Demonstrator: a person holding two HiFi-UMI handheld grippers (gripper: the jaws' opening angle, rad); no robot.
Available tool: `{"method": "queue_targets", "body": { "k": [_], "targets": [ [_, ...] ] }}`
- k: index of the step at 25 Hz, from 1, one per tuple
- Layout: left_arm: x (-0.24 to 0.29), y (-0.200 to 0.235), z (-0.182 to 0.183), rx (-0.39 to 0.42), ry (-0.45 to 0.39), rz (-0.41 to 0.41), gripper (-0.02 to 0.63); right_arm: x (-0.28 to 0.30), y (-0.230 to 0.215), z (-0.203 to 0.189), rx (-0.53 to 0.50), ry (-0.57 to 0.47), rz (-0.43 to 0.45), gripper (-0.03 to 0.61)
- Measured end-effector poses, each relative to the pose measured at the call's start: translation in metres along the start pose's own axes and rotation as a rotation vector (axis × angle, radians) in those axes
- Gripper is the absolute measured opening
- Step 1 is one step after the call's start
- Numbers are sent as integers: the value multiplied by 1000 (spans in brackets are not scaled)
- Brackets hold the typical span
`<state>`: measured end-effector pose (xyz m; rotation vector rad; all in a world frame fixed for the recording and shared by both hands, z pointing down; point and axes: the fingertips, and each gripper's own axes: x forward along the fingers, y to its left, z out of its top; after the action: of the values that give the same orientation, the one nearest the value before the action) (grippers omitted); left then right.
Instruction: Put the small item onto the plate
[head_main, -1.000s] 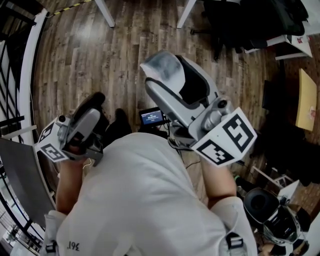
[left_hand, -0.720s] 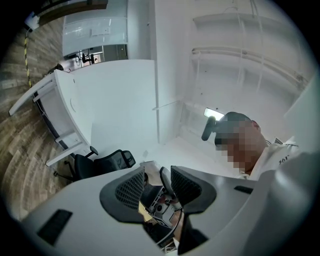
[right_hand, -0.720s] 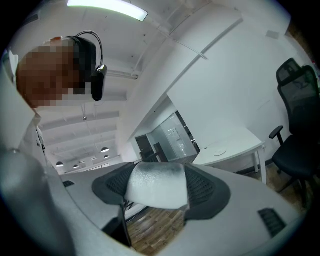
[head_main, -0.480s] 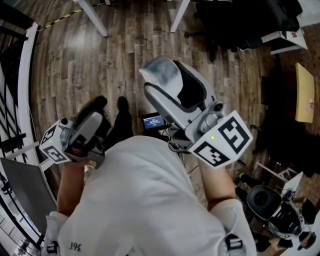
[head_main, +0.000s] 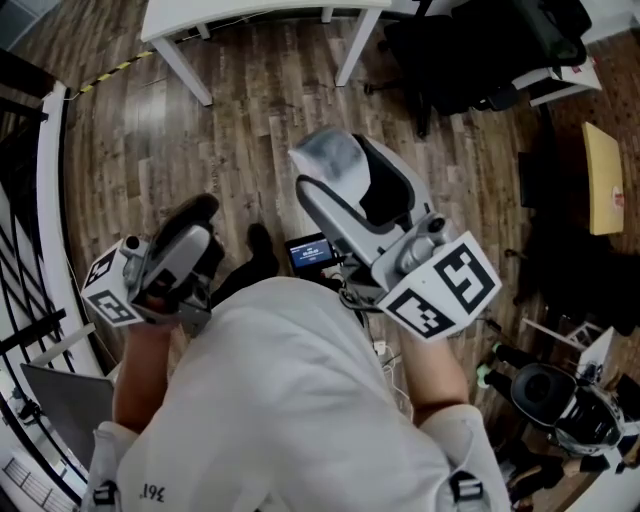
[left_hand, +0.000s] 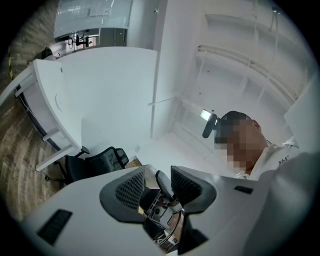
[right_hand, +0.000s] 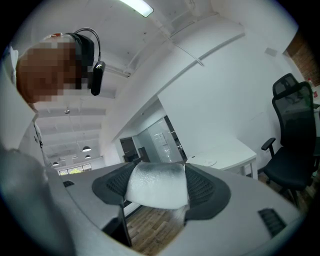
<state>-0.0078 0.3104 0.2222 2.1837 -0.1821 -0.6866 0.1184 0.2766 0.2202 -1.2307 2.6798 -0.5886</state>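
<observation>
My right gripper (head_main: 335, 175) points away from the person's chest and is shut on a small whitish, frosted block (head_main: 328, 156). In the right gripper view the block (right_hand: 157, 184) fills the gap between the dark ribbed pads (right_hand: 205, 189). My left gripper (head_main: 190, 222) is held at the person's left side. In its own view the left gripper (left_hand: 158, 181) has a narrow gap between its pads, with nothing held. A pale round flat shape (right_hand: 212, 162) lies on a white table (right_hand: 235, 150); I cannot tell whether it is the plate.
A wooden floor (head_main: 250, 110) lies below. A white table (head_main: 250, 12) stands ahead at the top edge. Black office chairs (head_main: 470, 50) are at the upper right, and another chair (right_hand: 295, 130) is near the table. A railing (head_main: 40, 200) runs along the left.
The view has tipped forward, so the white table has come into sight at the top. Both grippers keep about the same pose, and the right one still holds the block.
</observation>
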Motion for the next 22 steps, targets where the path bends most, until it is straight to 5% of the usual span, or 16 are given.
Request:
{"method": "queue_targets", "body": {
  "k": [9, 22],
  "targets": [
    [-23, 25, 45, -27, 37, -22, 147, 48, 0, -4, 2, -18, -70, 310],
    [8, 69, 72, -48, 51, -17, 147, 80, -45, 12, -16, -8, -90, 310]
  ]
}}
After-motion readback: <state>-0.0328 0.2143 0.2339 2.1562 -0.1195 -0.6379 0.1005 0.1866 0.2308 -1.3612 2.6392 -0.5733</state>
